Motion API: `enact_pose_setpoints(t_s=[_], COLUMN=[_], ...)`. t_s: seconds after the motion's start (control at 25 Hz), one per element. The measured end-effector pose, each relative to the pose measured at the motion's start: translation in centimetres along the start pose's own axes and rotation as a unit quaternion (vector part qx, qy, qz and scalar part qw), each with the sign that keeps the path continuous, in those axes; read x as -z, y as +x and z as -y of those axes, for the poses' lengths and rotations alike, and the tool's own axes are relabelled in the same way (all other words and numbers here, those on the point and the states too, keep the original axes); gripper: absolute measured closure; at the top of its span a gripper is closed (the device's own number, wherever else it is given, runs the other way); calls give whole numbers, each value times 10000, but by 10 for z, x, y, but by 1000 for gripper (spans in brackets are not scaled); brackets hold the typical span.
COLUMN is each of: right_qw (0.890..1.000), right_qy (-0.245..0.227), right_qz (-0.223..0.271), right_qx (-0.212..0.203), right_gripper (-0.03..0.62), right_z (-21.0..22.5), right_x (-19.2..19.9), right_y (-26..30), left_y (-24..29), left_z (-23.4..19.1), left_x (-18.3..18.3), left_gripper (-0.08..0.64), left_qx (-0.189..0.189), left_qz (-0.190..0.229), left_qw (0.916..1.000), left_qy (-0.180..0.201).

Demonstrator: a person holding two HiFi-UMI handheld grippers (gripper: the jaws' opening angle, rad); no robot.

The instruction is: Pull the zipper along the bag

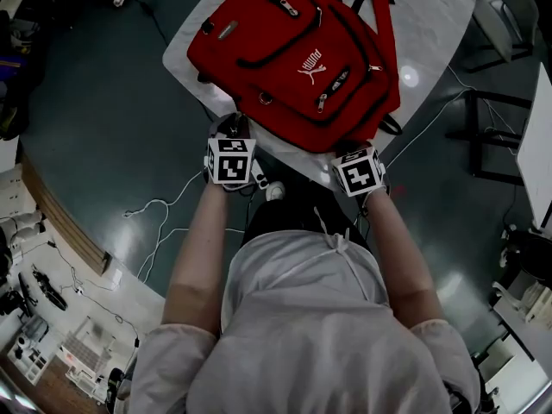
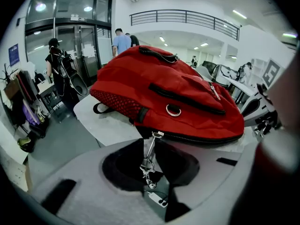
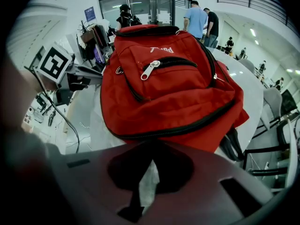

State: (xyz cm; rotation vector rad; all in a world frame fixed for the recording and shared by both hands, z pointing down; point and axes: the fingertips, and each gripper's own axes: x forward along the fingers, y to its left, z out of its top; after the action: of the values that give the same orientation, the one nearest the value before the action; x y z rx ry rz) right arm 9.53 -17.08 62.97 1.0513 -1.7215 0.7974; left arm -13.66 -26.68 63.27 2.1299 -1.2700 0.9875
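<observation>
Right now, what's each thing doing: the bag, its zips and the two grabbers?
Bag, lying front up on the table.
Side zip, closed where visible.
Pull, hanging loose between the left gripper's jaws.
Left gripper, slightly open.
Right gripper, shut on the bag's edge.
Pocket zip, closed.

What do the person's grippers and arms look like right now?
Both the left gripper and the right gripper have grey moulded bodies with dark pads. Each carries a white cube printed with black square markers. The person wears a pale short-sleeved top, and the forearms are bare.

White PUMA logo (image 1: 309,63) on the red backpack (image 1: 259,37).
</observation>
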Motion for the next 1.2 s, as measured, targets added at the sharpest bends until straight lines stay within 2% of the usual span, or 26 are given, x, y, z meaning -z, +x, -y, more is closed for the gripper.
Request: enact_pose_setpoints(t_s=[0.04,0.08,0.32,0.48,0.56,0.68,0.84,1.04,1.2], right_qw=[10000,10000,10000,9972,9928,9816,9623,9300,9123], right_qy=[37,64,79,41,-23,46,80,-253,-332], right_qz=[13,15,43,719,1166,1886,2708,3646,4071], right_qx=[-18,-29,19,196,274,299,252,401,281], right_gripper=[565,565,565,565,565,565,565,565,565], right_z=[1,2,5,4,7,9,6,2,-7], right_x=[1,3,2,-32,-55,-88,-128,-175,-191], right_y=[1,2,-13,-52,-74,-113,-163,-224,-259], left_y=[-2,-5,-46,-74,-87,-112,-140,-183,-218], left_z=[1,2,10,28,39,56,77,85,93], left_x=[1,0,-36,-66,-85,-116,-152,-209,-241], left_gripper=[466,371,367,368,376,446,520,538,540], left_qx=[16,52,67,297,407,474,797,849,788], left_qz=[38,83,839,1298,1537,1896,2282,3074,3554], left_qw=[10000,9998,9952,9891,9857,9802,9703,9478,9313], left_qy=[-77,-153,-500,-628,-562,-313,-127,-39,124])
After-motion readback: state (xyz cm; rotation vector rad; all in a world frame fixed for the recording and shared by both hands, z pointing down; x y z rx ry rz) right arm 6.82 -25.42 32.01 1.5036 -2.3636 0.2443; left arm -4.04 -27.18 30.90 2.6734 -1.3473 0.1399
